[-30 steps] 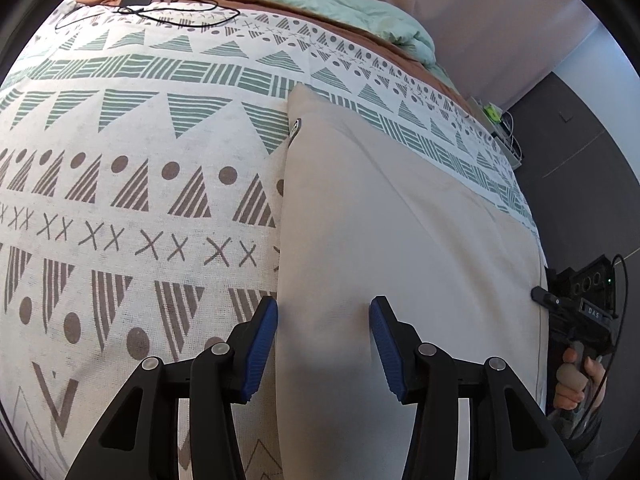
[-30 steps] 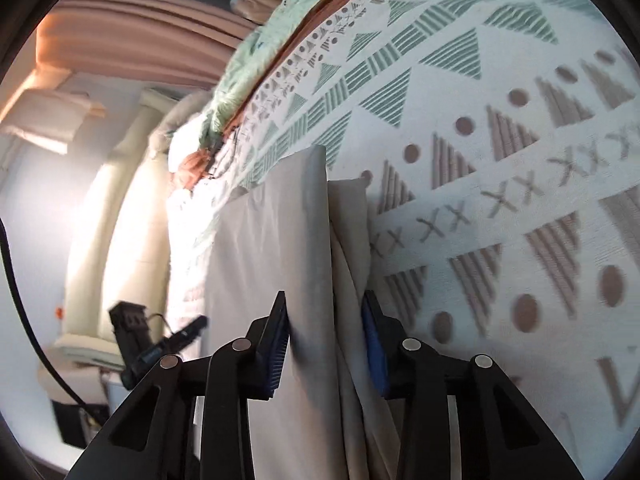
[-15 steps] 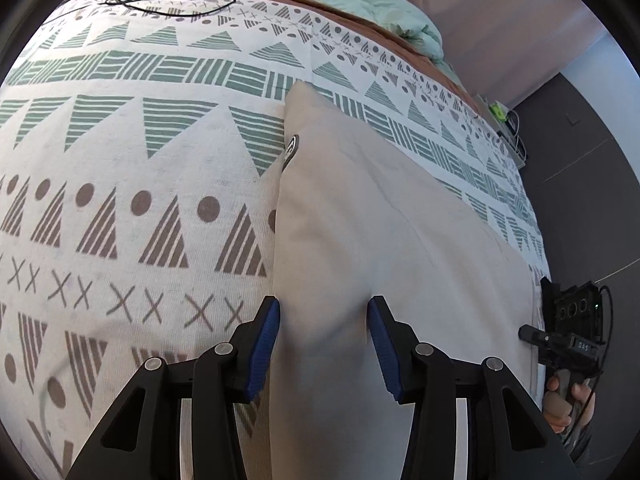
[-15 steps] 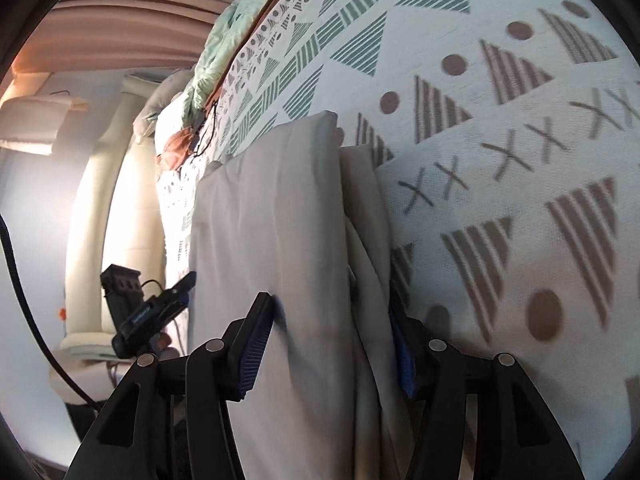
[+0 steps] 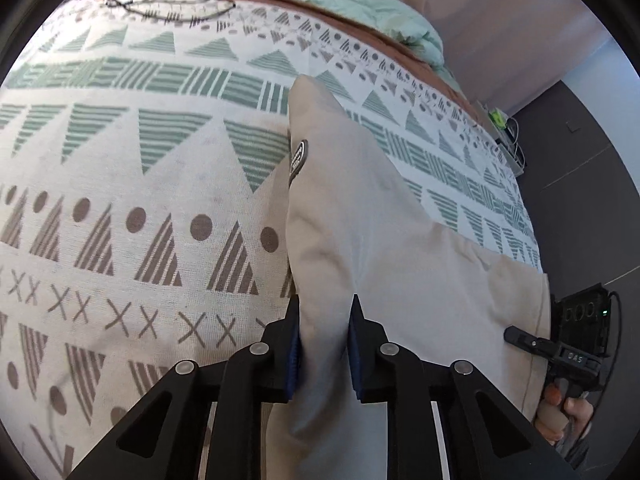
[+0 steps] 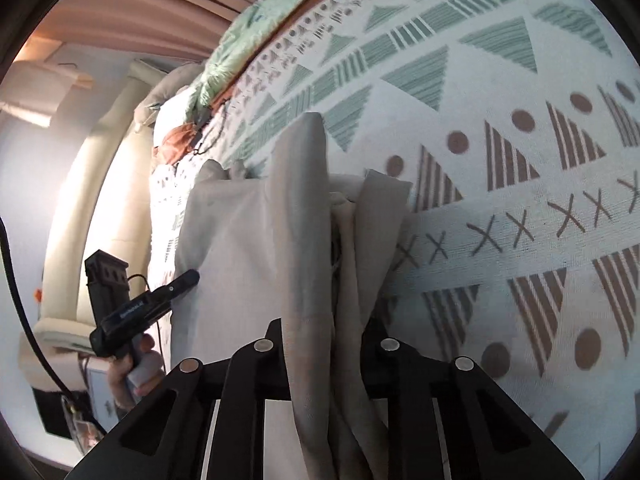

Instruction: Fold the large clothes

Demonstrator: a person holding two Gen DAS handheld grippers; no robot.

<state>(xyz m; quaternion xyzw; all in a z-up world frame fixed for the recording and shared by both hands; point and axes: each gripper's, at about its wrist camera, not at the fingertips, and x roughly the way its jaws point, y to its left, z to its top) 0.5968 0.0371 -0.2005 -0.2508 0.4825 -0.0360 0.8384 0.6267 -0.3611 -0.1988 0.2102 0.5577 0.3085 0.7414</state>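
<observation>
Beige cloth: a large beige garment point(image 5: 360, 240), folded into a long strip, lies on the patterned bedspread point(image 5: 120, 184) from centre frame to the lower right in my left view; a small oval patch point(image 5: 298, 156) sits near its upper end.
Step in hand: I judge I am at the start of a lift, both ends of the near edge pinched, the far end flat on the bed.
Left gripper point(image 5: 323, 344): fingers nearly together, clamped on a raised ridge of the garment at bottom centre of the frame.
Right gripper point(image 6: 326, 344): fingers drawn in on a bunched stack of layers point(image 6: 312, 240) at bottom centre of my right view; the pads are hidden by cloth, but the fabric hangs pinched between them.
Other rig: each camera catches the opposite gripper and the hand on it, lower right in the left view point(image 5: 568, 400), lower left in the right view point(image 6: 132, 364).
Next move: I would raise both ends evenly and carry them toward the far end, keeping the layers from slipping.
Risk: the loose inner layers on the right could spill out.
</observation>
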